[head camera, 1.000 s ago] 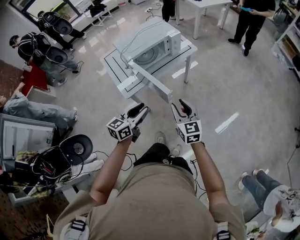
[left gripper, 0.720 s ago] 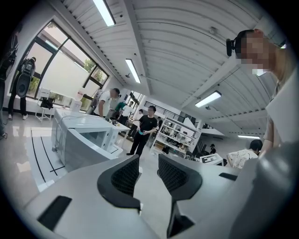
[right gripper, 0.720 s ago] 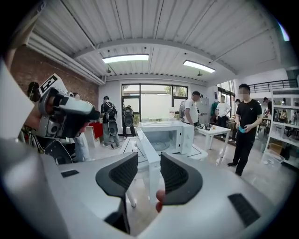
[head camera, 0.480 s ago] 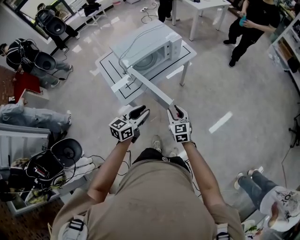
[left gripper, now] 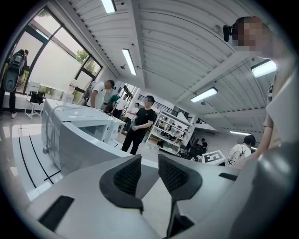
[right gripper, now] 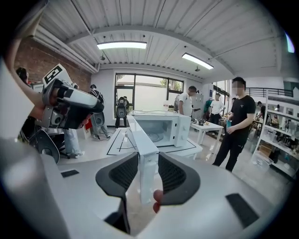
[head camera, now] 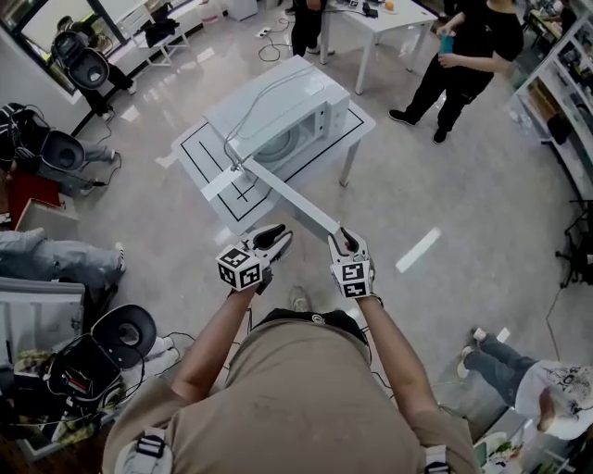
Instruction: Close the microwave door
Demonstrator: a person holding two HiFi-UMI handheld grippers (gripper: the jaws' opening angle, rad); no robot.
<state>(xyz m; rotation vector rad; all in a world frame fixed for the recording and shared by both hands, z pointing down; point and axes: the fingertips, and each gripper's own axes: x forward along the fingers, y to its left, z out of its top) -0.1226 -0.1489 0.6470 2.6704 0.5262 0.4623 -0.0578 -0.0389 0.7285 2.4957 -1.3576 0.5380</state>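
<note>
Fig.: person w/ two hand-held grippers before an open microwave; head view plus both gripper views.

Task obj.: microwave (head camera: pixel 278 116) is set on a white table (head camera: pixel 199 148); its door (head camera: pixel 287 197) is swung wide open, free edge pointed at the person and carried out past the table's front rim.

R gripper (head camera: pixel 346 243): placed at the door's free edge, which is seen between the pads in the right gripper view. Both faces appear to be met by the pads, so it is judged clamped on the door.

Why so held: the free edge lies farthest from the hinge, so the door is turned there w/ least effort (judgement).

L gripper (head camera: pixel 276 239): jaws a little apart, nothing between them. It is held just beside the door on its outer side, not touching, prob. kept out of the way.

Step in hand: door grasped, swing not yet made.

Edges: hinge at the cabinet's far-left front corner; latch side by the control panel.

Open room: the closing arc, over the table front and floor on the door's inner side, is seen free of objects. A bystander (head camera: pixel 459 56) and a second table (head camera: pixel 389 23) are well apart.

Risk: the pads may be twisted off as the door angle changes.
</note>
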